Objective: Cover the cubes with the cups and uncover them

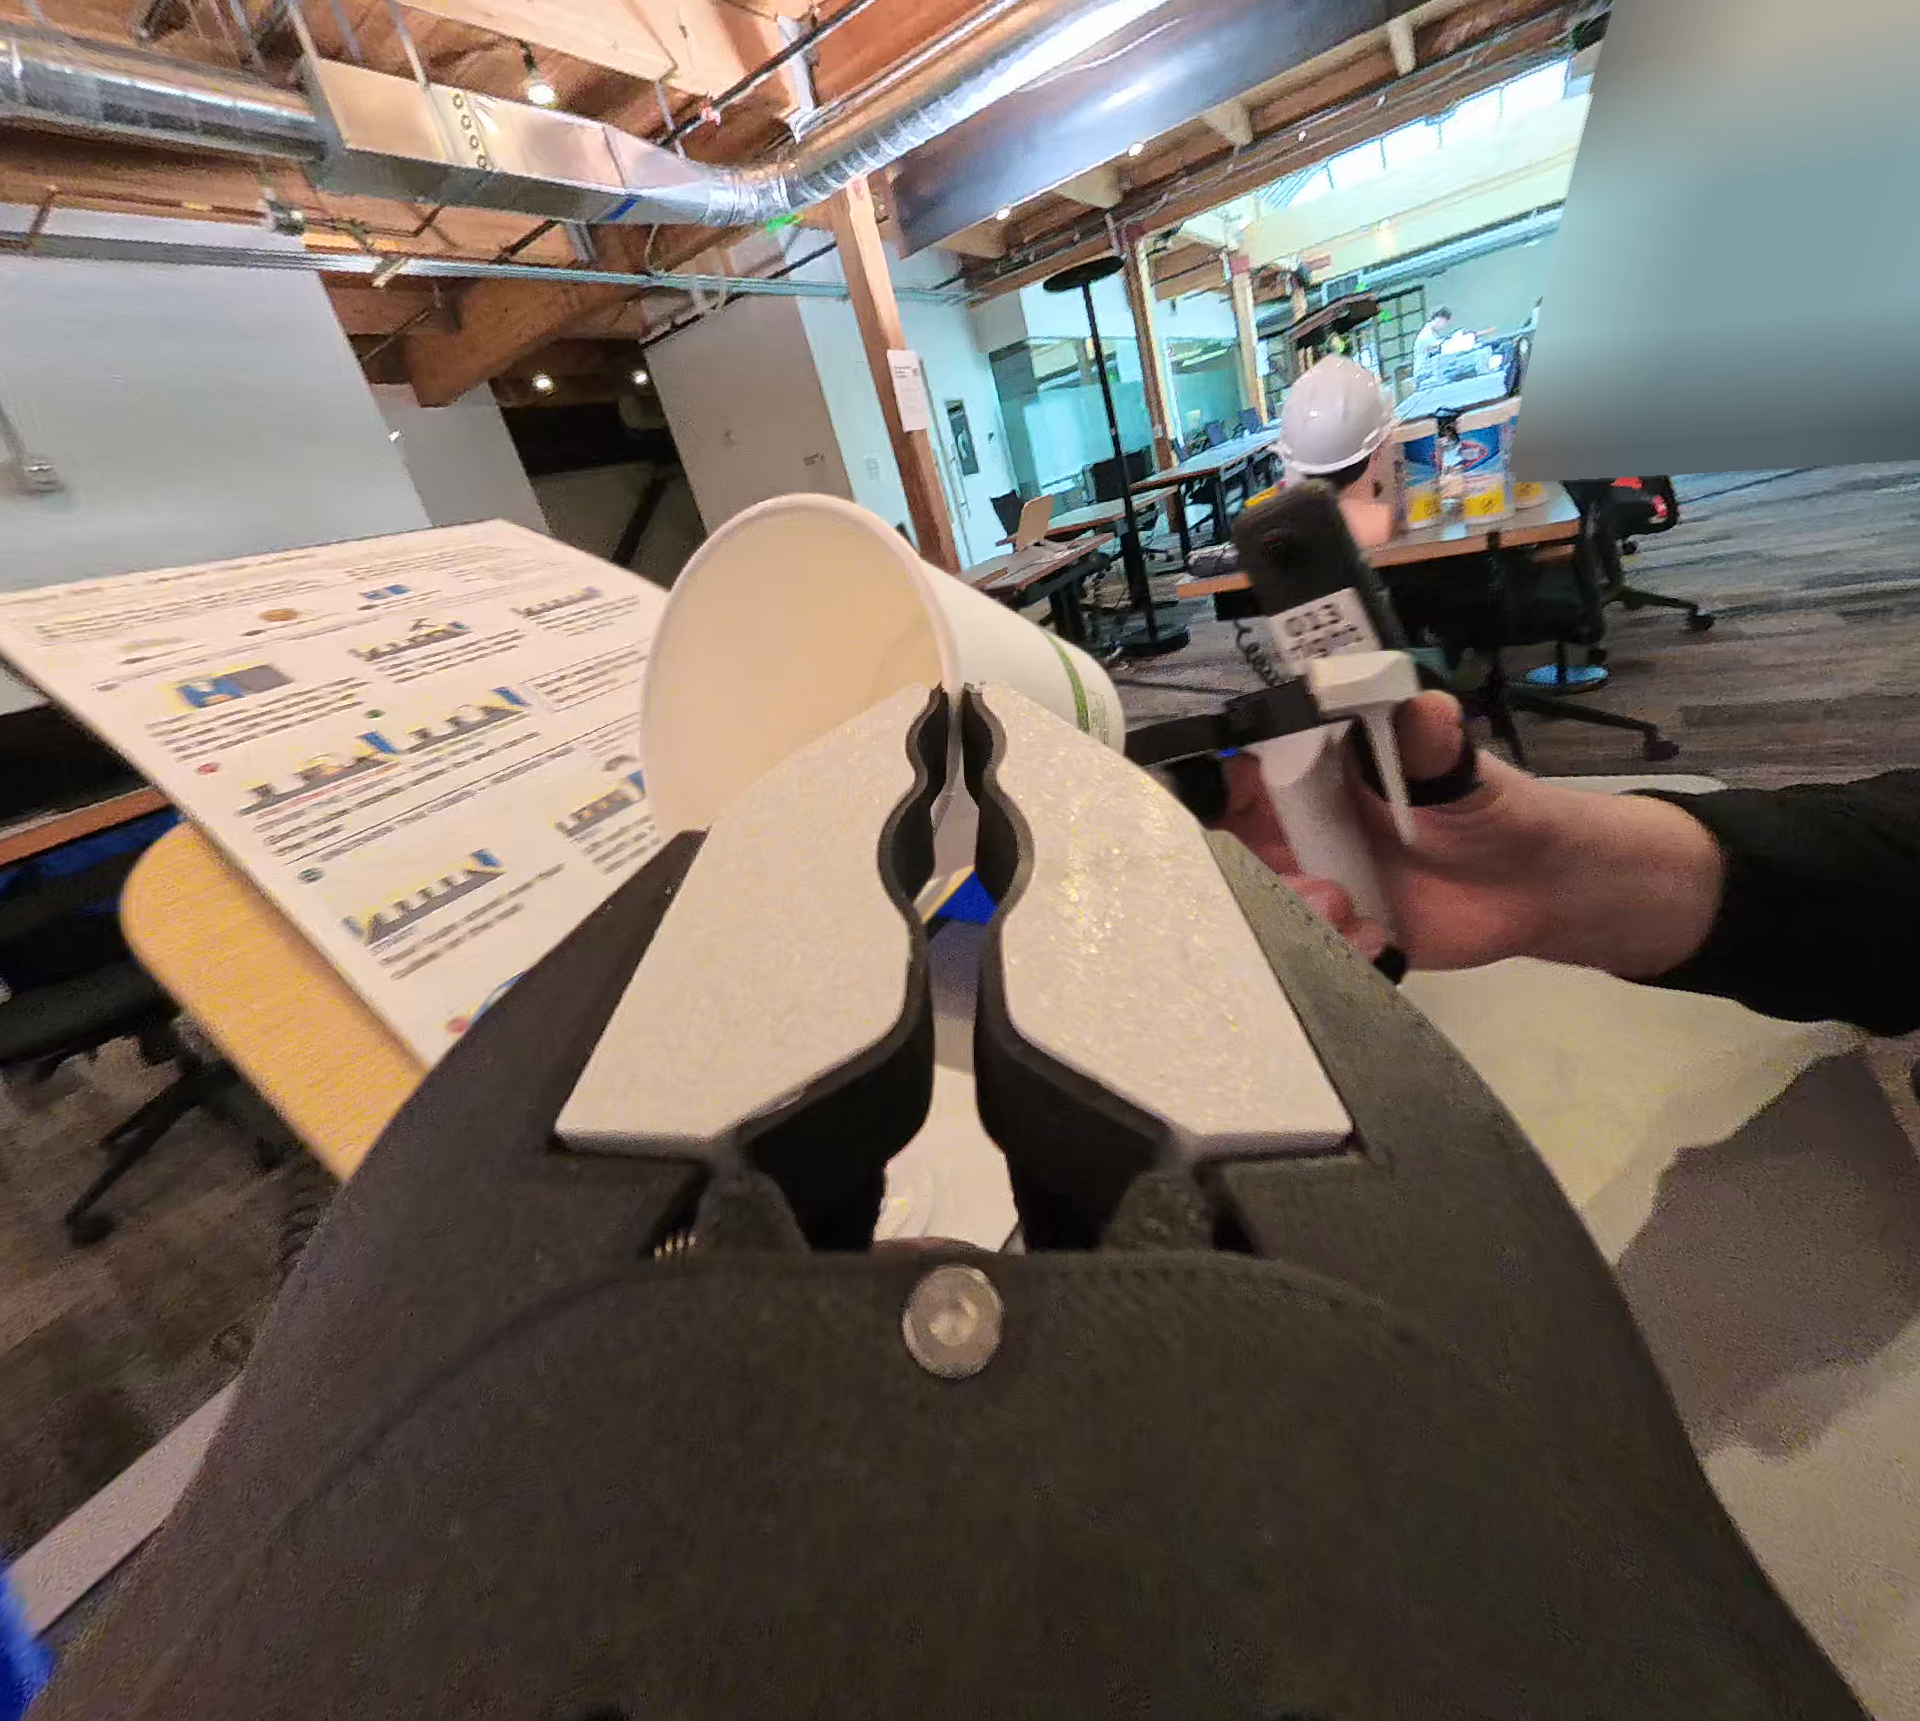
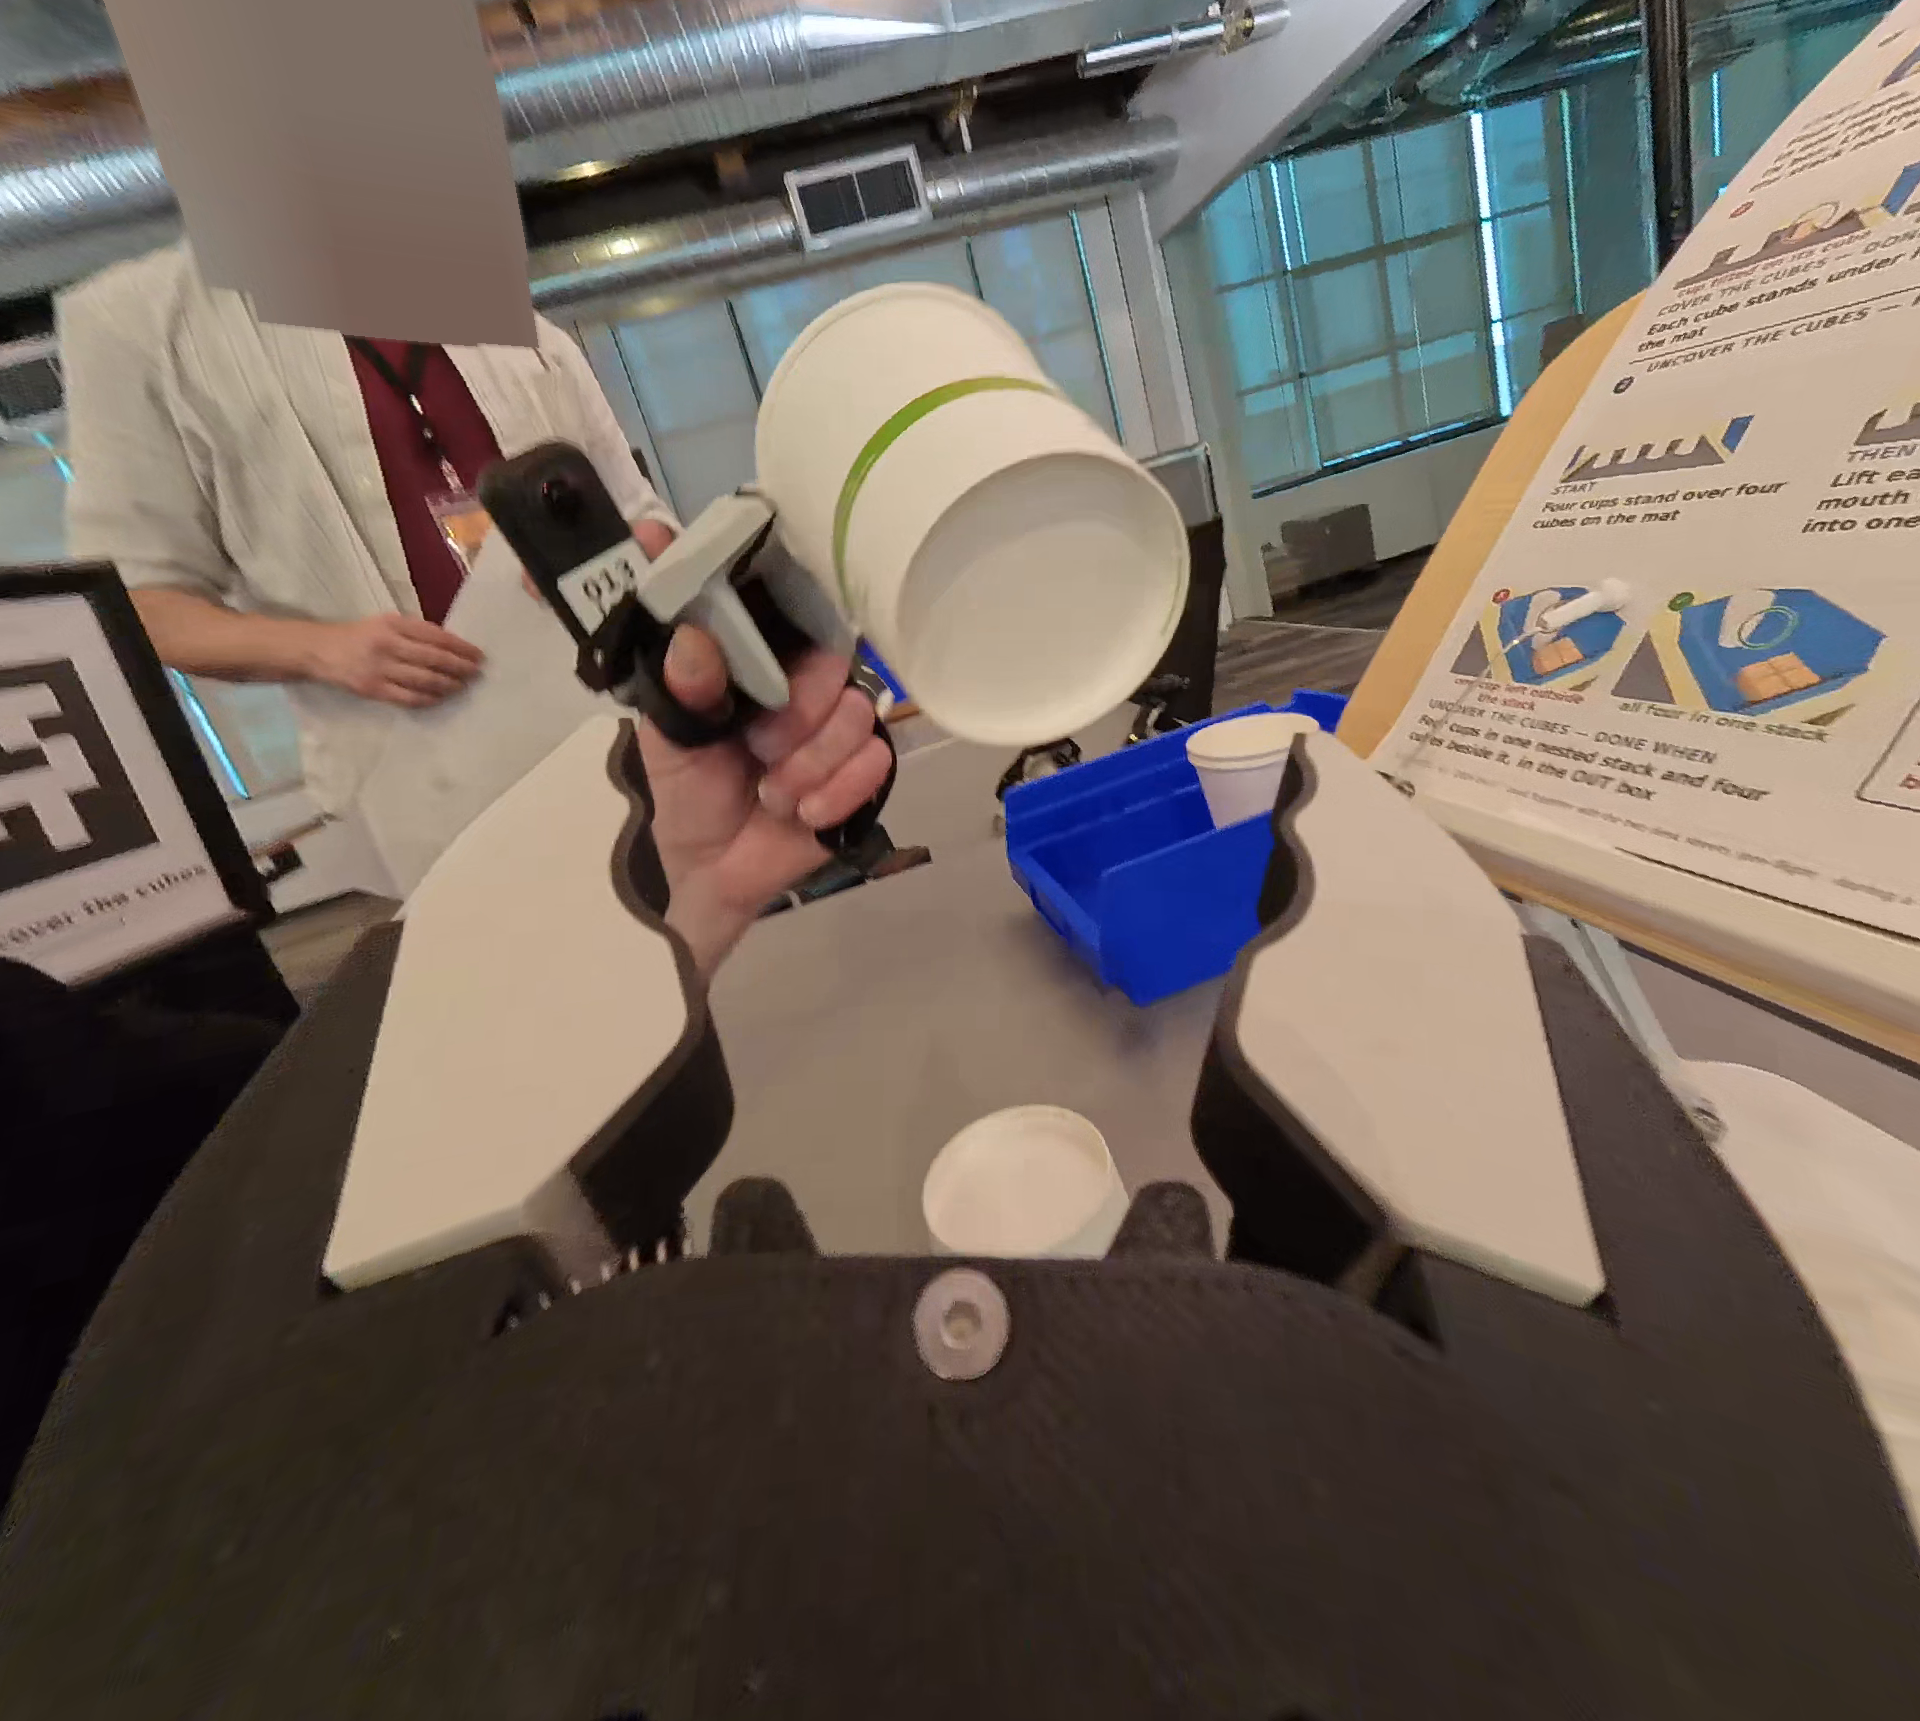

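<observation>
My left gripper [image 1: 956, 707] is shut on the rim of a white paper cup with a green stripe [image 1: 810, 663] and holds it in the air, tipped on its side. In the right wrist view this cup [image 2: 966, 518] points its base toward the camera, above the grey table [image 2: 883, 996]. My right gripper [image 2: 961, 788] is open and empty above the table. A second white cup [image 2: 1023, 1178] stands upside down on the table, just below and between its fingers. No cubes show in either view.
A blue bin [image 2: 1122, 882] with a small white cup [image 2: 1242, 767] in it stands on the table's far right. An instruction board [image 2: 1714, 528] leans at the right; it also shows in the left wrist view [image 1: 343, 715]. A person [image 2: 312, 476] stands behind the table, beside a framed sign [image 2: 94, 767].
</observation>
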`<state>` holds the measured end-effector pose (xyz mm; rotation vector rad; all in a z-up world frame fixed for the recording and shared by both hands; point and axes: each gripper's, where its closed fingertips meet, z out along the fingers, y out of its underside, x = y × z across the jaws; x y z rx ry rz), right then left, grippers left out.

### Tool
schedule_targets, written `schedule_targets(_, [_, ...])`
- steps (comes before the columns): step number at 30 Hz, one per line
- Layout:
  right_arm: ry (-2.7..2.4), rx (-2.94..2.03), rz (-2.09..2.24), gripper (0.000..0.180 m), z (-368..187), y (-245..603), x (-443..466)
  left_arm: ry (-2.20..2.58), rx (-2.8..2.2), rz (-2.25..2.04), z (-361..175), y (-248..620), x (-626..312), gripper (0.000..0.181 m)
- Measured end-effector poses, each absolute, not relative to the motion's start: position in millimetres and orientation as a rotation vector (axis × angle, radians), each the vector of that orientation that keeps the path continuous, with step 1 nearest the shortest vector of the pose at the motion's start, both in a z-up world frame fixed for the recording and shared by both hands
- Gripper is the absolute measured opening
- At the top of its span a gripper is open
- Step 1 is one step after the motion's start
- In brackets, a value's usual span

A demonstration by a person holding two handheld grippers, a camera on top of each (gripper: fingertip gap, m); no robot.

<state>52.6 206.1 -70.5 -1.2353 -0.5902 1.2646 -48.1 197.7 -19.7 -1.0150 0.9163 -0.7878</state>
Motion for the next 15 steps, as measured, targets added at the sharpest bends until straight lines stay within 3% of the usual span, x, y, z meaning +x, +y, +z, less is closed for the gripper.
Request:
schedule_targets(6, [-0.574,-1.195,1.394,0.114,-59,208,41,0.929,-0.979,-0.867,-29,177,-19,0.002])
schedule_targets(10, [-0.531,-1.132,1.447,0.081,-51,206,48,0.938,-0.964,-0.879,-33,171,-11,0.003])
schedule_targets(15, [-0.534,-1.119,1.446,0.079,-47,206,54,0.964,-0.966,-0.904,-37,166,-6,0.002])
